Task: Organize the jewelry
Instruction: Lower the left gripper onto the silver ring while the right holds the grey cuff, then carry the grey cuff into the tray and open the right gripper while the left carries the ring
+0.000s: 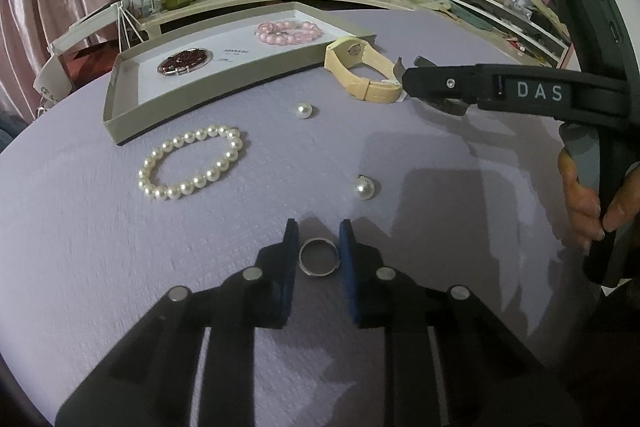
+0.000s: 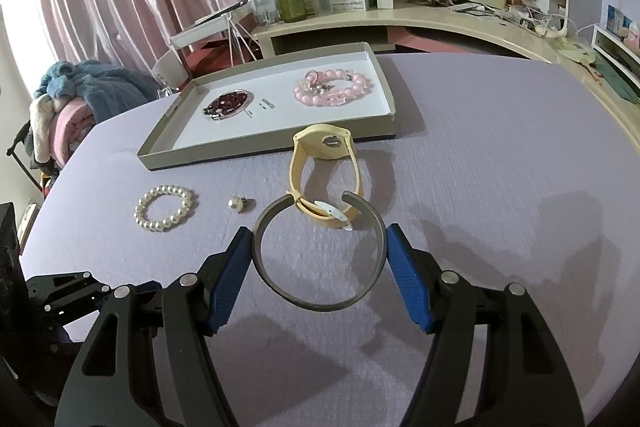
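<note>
My left gripper (image 1: 319,231) has its pads on either side of a silver ring (image 1: 319,258) lying on the lilac cloth; the jaws are close on it. My right gripper (image 2: 320,241) is shut on a dark open cuff bangle (image 2: 320,301), held just above the cloth; from the left wrist view it (image 1: 404,77) hovers by a cream watch (image 1: 362,73). The watch (image 2: 326,179) stands on its strap in front of the bangle. A white pearl bracelet (image 1: 192,163) and two pearl earrings (image 1: 303,111) (image 1: 363,188) lie loose.
A shallow grey box tray (image 1: 120,107) at the back holds a pink bead bracelet (image 1: 289,31) and a dark red oval brooch (image 1: 184,62). Behind the table is a cluttered shelf (image 2: 400,11). A pile of clothes (image 2: 76,107) lies far left.
</note>
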Tool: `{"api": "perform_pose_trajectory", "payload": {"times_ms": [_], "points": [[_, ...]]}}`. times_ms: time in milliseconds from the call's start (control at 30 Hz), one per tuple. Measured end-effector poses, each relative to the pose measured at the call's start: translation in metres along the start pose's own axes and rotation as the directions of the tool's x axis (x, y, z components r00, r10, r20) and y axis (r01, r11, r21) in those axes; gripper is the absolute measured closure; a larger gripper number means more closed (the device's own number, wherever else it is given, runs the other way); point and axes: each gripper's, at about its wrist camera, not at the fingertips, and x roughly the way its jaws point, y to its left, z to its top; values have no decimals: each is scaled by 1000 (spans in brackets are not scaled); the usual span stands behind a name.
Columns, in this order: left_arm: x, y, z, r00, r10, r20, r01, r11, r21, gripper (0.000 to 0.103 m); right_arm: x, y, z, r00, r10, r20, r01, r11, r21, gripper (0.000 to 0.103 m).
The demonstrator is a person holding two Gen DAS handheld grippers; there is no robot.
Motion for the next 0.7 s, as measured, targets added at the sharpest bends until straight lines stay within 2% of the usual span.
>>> {"api": "perform_pose_trajectory", "payload": {"times_ms": [133,300,700], "points": [[-1,3,0,1000,8,3,-8,1000,-9,83,-3,2,2,1000,14,14,-14,1000,-7,34],[-10,23,3,998,57,32,-54,995,-81,83,-8,5,5,999,26,35,-25,1000,-12,34],[-49,90,19,968,220,121,-175,937,-301,83,-11,4,20,997,29,73,-28,1000,-13,34]]}}
